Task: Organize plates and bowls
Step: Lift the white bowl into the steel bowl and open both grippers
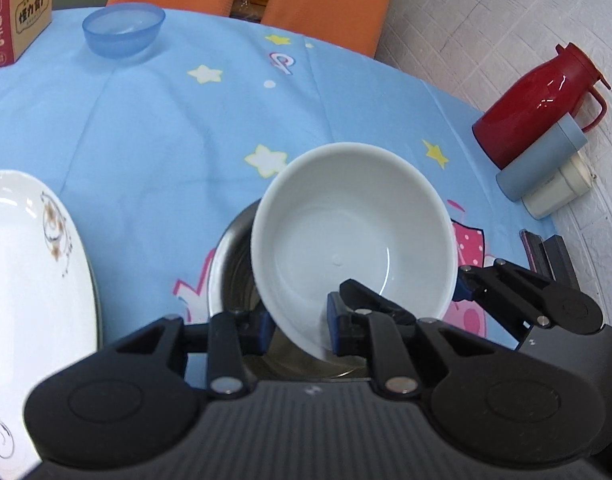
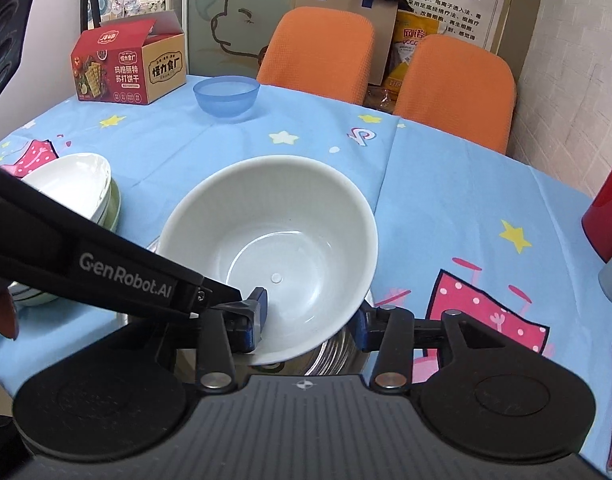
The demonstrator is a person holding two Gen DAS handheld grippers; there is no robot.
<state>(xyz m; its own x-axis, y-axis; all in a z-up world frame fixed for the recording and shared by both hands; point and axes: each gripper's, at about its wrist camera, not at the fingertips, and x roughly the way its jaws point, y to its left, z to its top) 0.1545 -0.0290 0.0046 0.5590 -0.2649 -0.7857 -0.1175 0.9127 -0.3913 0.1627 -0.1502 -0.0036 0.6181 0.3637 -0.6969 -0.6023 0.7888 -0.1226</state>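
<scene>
- A white floral-patterned plate lay at the far left of the bench; from the right wrist a stack of white and green bowls stood there, apparently already gathered.
- The left tool pinched the near rim of a white plastic bowl, held tilted over a stainless steel bowl and, I judged, about to be nested.
- The right tool straddled the same rim, its fingers spread.
- A translucent blue bowl sat well apart at the far edge, still to collect.
</scene>
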